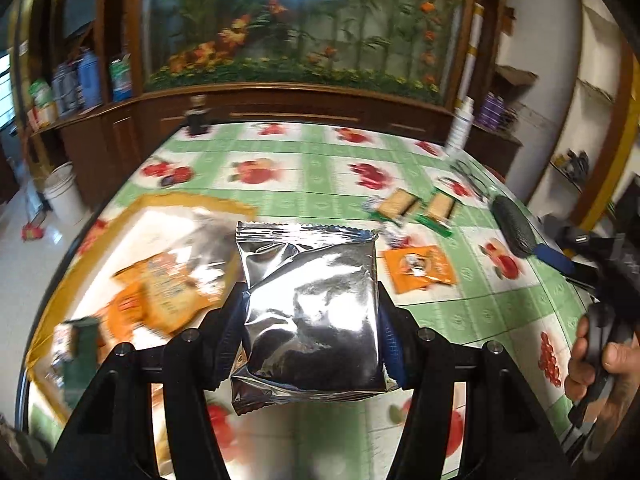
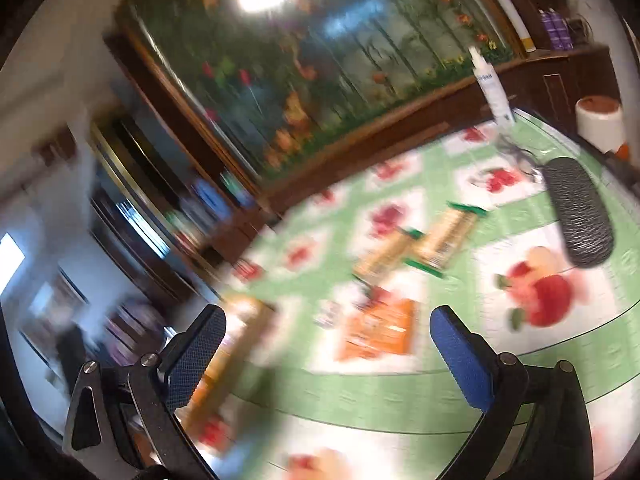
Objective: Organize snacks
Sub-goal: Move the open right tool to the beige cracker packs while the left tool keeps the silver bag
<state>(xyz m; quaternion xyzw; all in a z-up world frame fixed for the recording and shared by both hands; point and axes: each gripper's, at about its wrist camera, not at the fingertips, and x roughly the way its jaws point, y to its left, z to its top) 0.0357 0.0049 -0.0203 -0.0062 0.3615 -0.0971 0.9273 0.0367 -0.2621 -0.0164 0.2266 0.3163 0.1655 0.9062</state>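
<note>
Left tongs [image 1: 312,320] clamping silver foil packet [image 1: 310,280] above worktop [image 1: 320,160]; right tongs [image 2: 328,356] gaping wide, holding nothing, orange packet [image 2: 378,330] lying at twelve o'clock.

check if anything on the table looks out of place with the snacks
A dark textured case and a white bottle sit at the table's far right among the snack packets; neither looks like a snack. Nothing looks spilled or torn.

My left gripper [image 1: 310,334] clamps a silver foil packet [image 1: 310,300]; my right gripper [image 2: 328,354] gapes wide, empty.
</note>
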